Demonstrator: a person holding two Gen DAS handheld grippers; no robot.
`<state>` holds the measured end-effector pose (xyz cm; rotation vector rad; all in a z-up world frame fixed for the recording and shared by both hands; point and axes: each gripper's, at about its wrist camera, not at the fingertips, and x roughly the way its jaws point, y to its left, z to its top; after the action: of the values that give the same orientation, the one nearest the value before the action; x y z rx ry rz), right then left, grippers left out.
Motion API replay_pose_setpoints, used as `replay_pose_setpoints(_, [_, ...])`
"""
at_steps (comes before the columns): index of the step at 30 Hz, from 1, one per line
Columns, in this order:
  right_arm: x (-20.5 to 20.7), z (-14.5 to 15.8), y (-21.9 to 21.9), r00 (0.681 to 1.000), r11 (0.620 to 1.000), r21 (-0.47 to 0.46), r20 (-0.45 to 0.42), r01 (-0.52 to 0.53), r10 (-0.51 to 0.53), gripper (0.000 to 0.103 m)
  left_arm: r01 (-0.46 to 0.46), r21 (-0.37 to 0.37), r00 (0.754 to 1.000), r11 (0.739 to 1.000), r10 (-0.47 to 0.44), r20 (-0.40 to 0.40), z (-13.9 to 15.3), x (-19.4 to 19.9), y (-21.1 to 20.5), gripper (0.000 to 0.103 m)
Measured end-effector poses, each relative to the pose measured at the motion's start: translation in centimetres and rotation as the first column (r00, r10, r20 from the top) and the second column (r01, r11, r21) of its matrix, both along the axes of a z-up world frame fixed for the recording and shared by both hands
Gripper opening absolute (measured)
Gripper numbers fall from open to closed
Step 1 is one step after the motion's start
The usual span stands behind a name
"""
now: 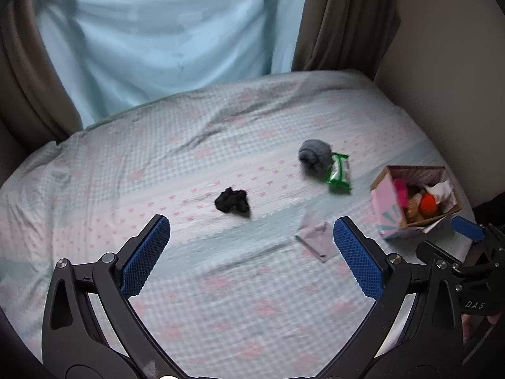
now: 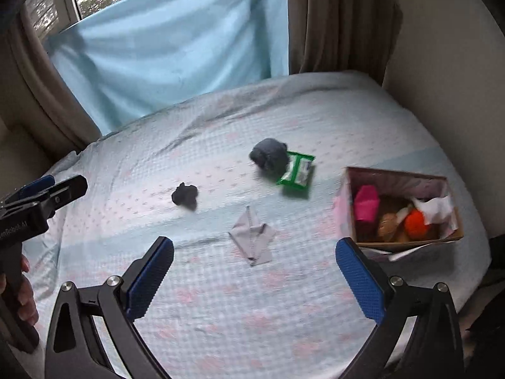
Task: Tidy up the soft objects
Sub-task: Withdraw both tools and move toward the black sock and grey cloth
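A bed point(image 1: 221, 284) with a rumpled, checked pastel sheet carries a crumpled black sock point(image 1: 232, 204), a grey wool ball point(image 1: 315, 157) touching a glossy green packet point(image 1: 340, 173), and a flat folded grey cloth point(image 2: 252, 240). At its right edge a cardboard box point(image 2: 401, 243) holds soft things (pink, orange, white). The left gripper point(image 1: 252, 252) and right gripper point(image 2: 255, 273) hover above the sheet, jaws spread wide and holding nothing.

Black sock point(image 2: 185, 196) sits crumpled at nine o'clock, grey ball point(image 2: 269, 155) at twelve touching the green packet point(image 2: 297, 171), flat grey cloth point(image 2: 252, 240) at six, open box point(image 2: 394, 177) of soft items at three.
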<state>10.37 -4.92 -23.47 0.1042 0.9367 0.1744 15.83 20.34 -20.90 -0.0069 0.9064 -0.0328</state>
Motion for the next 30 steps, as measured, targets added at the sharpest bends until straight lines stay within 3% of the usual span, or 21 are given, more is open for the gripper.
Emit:
replay_pose_setpoints(10, [5.1, -7.4, 4.3, 0.992, 0.994, 0.058, -0.089, 0.094, -0.089, 0.102, 0.079, -0.013, 0.993, 0.997, -0.080, -0.089, -7.8, 7.6, 2.6, 0.103])
replay_pose_setpoints(18, [8.1, -14.7, 5.5, 0.967, 0.974, 0.024, -0.133, 0.223, -0.218, 0.102, 0.132, -0.025, 0.974, 0.991, -0.134, -0.182, -15.9, 13.6, 2.4, 0.103])
replay_pose_setpoints(30, [10.1, -23.2, 7.7, 0.952, 0.973, -0.039, -0.204, 0.225, -0.229, 0.097, 0.173, 0.011, 0.953, 0.985, -0.165, -0.254, -25.1, 18.9, 2.5, 0.101])
